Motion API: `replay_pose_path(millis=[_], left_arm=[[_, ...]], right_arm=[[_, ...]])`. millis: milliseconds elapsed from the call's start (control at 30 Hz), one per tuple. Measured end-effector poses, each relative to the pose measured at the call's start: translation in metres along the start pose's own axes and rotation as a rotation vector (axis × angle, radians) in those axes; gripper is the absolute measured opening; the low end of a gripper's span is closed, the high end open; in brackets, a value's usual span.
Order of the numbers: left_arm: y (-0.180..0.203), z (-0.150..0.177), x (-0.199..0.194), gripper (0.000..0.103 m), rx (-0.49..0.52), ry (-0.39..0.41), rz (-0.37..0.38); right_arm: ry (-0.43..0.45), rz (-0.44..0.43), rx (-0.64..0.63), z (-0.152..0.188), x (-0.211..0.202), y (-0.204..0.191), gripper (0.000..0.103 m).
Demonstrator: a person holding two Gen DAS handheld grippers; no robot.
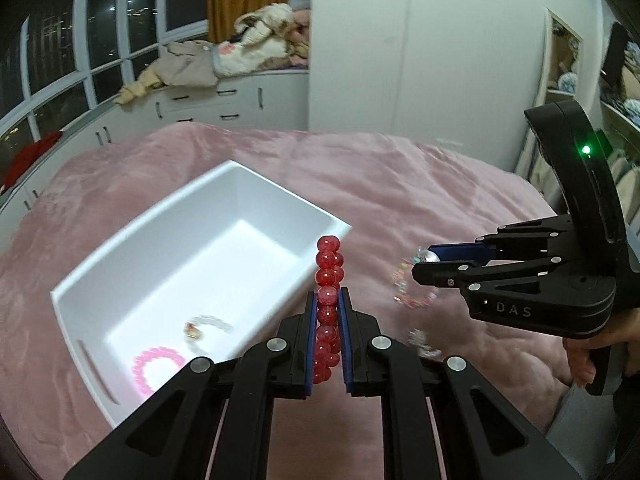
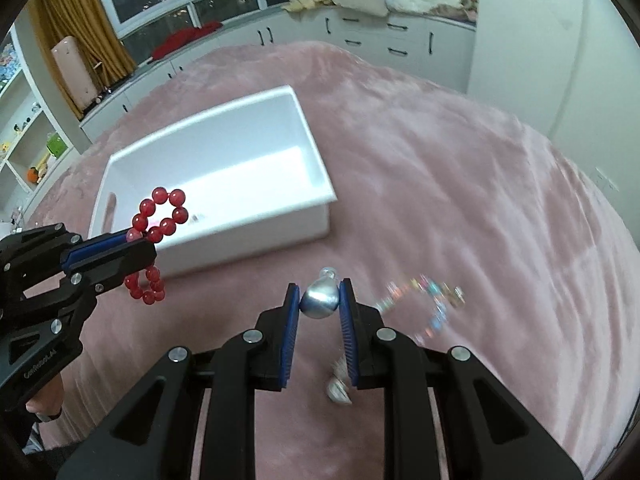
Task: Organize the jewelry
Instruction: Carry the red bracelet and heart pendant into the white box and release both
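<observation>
Left tool (image 1: 329, 300), lower centre of its own view, is clamped on a red bead bracelet (image 1: 329, 280), the blue pads pressing a bead on either side; the loop stands edge-on, its long axis running up the frame, one end above the fingertips and the other below them. Right tool (image 2: 320, 300), lower centre of its own view, is closed on a silver ball-shaped pendant (image 2: 320, 300) with a small knob pointing away from the camera; what the pendant hangs from cannot be made out. The white storage box (image 1: 100, 264) lies on the pink plush bed cover (image 1: 400, 184) to the upper left of the left tool, its near right corner just behind the red beads, so the left tool appears the nearer of the two to the opening; in the right wrist view the same box (image 2: 224, 248) sits above and left of the right tool, with the left tool between them at the left edge. Inside, at the near end, rest a pink bead bracelet (image 1: 158, 370) and a pale, translucent bracelet (image 1: 208, 328) with a small gold charm. A multicoloured bead bracelet (image 2: 432, 300) lies on the cover, right of the right tool, smeared by motion blur, and a small silvery piece (image 2: 340, 388) near the right finger is too blurred to identify. A hand (image 1: 584, 364) holds the right tool's grip at the right edge.
</observation>
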State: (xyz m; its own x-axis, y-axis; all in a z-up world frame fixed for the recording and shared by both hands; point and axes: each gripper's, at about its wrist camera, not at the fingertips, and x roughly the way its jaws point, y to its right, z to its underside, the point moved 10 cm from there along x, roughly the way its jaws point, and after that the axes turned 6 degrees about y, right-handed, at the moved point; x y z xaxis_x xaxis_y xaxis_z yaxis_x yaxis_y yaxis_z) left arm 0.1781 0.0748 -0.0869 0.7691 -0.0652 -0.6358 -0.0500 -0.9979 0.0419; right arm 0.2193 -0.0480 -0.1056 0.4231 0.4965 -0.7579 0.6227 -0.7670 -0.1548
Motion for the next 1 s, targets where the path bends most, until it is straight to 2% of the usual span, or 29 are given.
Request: replay_pose_path(millis=[233,433,733,1000], left_arm=[[-0.053,-0.005,-0.01,0.015,-0.045,0.019,-0.074],[-0.094,0.002,-0.01,0.015,-0.082,0.007,-0.123],[-0.137,0.026,0.008,0.015,-0.151,-0.055,-0.158],[-0.155,0.048,0.016,0.015,-0.188,-0.09,-0.169]], right_arm=[[0.027,-0.031,-0.04,-0.037,0.02,-0.041,0.021],[0.021,-0.054,-0.067,-0.054,0.046,-0.074,0.021],[0.019,-0.05,-0.085,-0.059,0.083,-0.101,0.021],[0.044,-0.045,-0.115,-0.053,0.097,-0.123,0.021]])
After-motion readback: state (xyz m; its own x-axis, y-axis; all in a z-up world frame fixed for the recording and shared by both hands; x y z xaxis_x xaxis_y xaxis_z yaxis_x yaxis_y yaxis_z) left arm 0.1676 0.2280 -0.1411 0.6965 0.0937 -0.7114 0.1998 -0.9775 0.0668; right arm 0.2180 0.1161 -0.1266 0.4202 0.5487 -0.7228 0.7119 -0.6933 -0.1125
